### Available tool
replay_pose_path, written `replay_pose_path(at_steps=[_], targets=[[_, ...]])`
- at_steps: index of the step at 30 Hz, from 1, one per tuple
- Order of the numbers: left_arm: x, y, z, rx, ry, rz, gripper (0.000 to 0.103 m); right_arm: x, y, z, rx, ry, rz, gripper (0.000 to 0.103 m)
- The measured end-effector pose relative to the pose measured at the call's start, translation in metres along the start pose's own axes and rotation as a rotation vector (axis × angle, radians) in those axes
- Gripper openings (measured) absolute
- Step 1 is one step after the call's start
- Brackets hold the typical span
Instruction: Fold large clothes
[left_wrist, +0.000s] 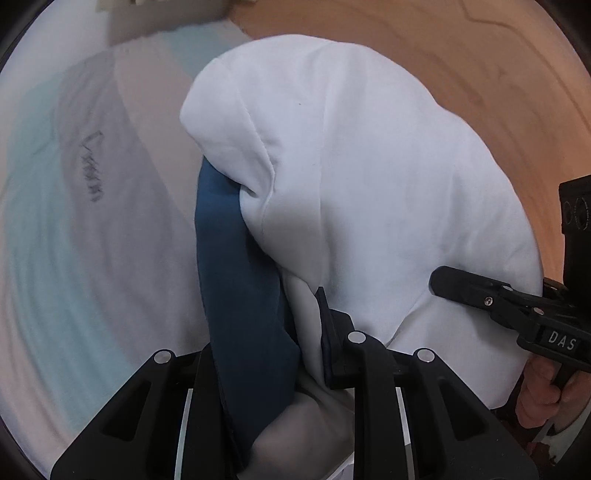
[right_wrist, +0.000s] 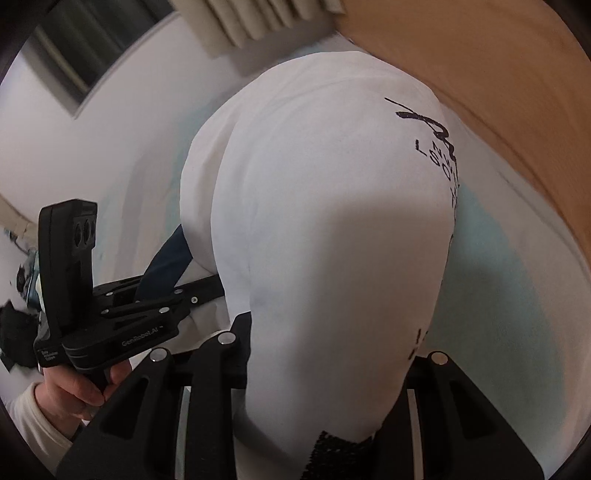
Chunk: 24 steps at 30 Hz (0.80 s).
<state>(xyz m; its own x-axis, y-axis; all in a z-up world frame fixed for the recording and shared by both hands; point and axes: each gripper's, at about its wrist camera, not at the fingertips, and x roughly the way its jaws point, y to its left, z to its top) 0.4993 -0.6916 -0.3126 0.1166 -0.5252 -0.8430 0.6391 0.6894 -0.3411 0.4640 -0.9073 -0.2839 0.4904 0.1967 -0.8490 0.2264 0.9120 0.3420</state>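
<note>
A large white garment (left_wrist: 369, 166) with a dark blue part (left_wrist: 240, 295) hangs bunched in front of me. My left gripper (left_wrist: 269, 350) is shut on the white and blue cloth. In the right wrist view the same white garment (right_wrist: 332, 221) shows black lettering (right_wrist: 439, 147) down its right side. My right gripper (right_wrist: 332, 369) is shut on a thick fold of it. The right gripper (left_wrist: 454, 284) presses into the cloth's right edge in the left wrist view. In the right wrist view the left gripper (right_wrist: 207, 291) holds the blue strip (right_wrist: 166, 258).
Below lies a white and pale teal striped sheet (left_wrist: 44, 258), with a blurred white cloth bearing black script (left_wrist: 92, 166) on it. A wooden surface (left_wrist: 443, 55) lies beyond. A window (right_wrist: 85, 55) is at top left, dark clutter (right_wrist: 18, 314) at far left. A hand (right_wrist: 74, 387) grips each handle.
</note>
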Motion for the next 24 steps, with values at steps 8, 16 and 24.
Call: replay_pose_path(at_steps=[8, 16, 24], targets=[[0.049, -0.021, 0.035, -0.003, 0.038, 0.015, 0.019, 0.035, -0.033, -0.005, 0.055, 0.039, 0.005, 0.028], [-0.002, 0.009, 0.037, -0.029, -0.055, 0.042, 0.019, -0.001, 0.026, -0.014, -0.001, -0.026, 0.066, 0.028], [-0.086, 0.019, 0.008, -0.041, -0.089, 0.128, 0.019, -0.029, 0.09, -0.028, -0.02, -0.03, 0.183, 0.028]])
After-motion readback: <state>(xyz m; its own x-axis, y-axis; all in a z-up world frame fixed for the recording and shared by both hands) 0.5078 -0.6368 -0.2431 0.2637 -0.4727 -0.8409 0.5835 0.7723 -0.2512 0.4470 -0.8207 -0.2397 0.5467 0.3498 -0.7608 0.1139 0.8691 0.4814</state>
